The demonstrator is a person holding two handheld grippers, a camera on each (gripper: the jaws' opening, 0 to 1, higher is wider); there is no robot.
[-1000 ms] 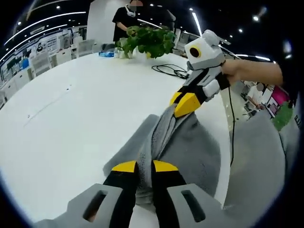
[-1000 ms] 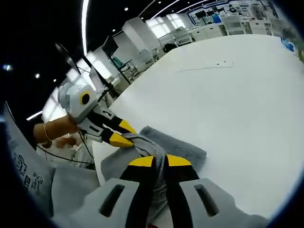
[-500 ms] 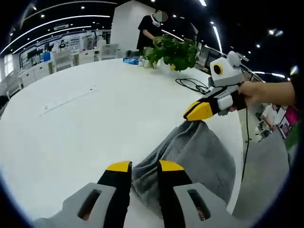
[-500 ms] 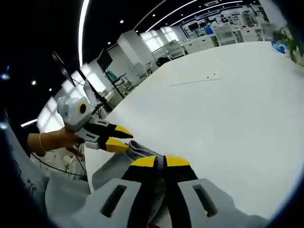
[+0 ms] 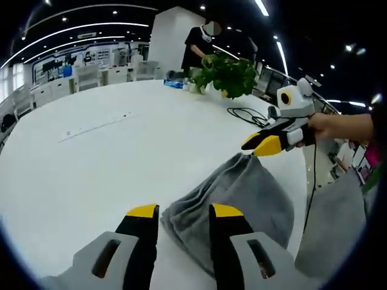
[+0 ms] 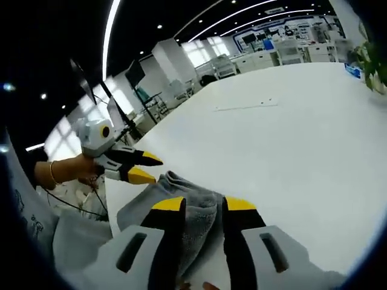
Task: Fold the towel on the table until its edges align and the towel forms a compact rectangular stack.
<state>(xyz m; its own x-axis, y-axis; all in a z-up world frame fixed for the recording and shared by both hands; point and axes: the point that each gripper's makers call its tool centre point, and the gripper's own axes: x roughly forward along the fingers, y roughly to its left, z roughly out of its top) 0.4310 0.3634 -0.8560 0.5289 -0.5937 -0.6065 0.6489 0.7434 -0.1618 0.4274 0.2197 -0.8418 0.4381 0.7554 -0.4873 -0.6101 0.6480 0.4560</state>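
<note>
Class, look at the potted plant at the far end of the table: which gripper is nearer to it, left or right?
Right. The right gripper is at the towel's far corner, toward the plant; the left gripper is at the towel's near edge.

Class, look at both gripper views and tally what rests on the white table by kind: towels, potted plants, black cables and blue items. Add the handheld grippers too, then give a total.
Grey towel: 1
Potted plant: 1
Black cable: 1
Blue item, too small to identify: 1
Grippers, left gripper and right gripper: 2
Total: 6
</note>
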